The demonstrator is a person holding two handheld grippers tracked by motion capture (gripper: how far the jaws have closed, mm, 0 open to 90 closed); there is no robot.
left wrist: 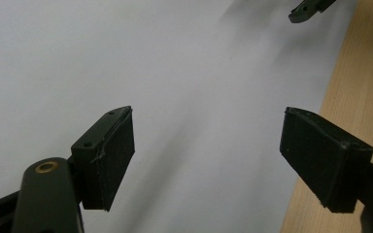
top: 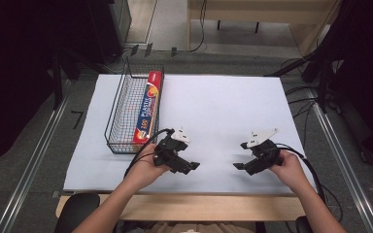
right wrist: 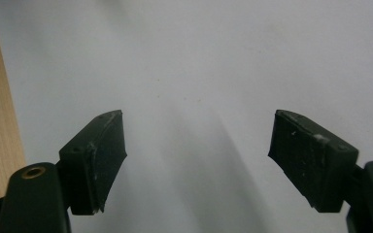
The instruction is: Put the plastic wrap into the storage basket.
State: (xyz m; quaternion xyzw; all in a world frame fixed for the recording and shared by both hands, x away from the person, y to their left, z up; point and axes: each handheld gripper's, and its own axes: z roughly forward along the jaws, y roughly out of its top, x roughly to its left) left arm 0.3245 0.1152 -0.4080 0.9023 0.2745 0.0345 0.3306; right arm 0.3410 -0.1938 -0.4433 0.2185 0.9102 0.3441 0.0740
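A black wire basket (top: 126, 109) stands at the table's left, and a long box of plastic wrap (top: 148, 107) leans along its right side. My left gripper (top: 192, 166) hovers low over the white sheet just right of the basket's near end, open, pointing right. My right gripper (top: 239, 166) faces it from the right, also open. In the left gripper view the jaws stand wide apart around my left gripper (left wrist: 206, 155) with nothing but white sheet between them, and a tip of the right gripper (left wrist: 307, 9) shows at top. My right gripper (right wrist: 196, 155) is likewise open over bare sheet.
The white sheet (top: 213, 111) covers most of the table. A wooden table edge (top: 199, 204) runs along the near side. Metal rails (top: 34, 160) flank both sides, and cables (top: 301, 97) lie at the right. A second wooden table (top: 252, 12) stands beyond.
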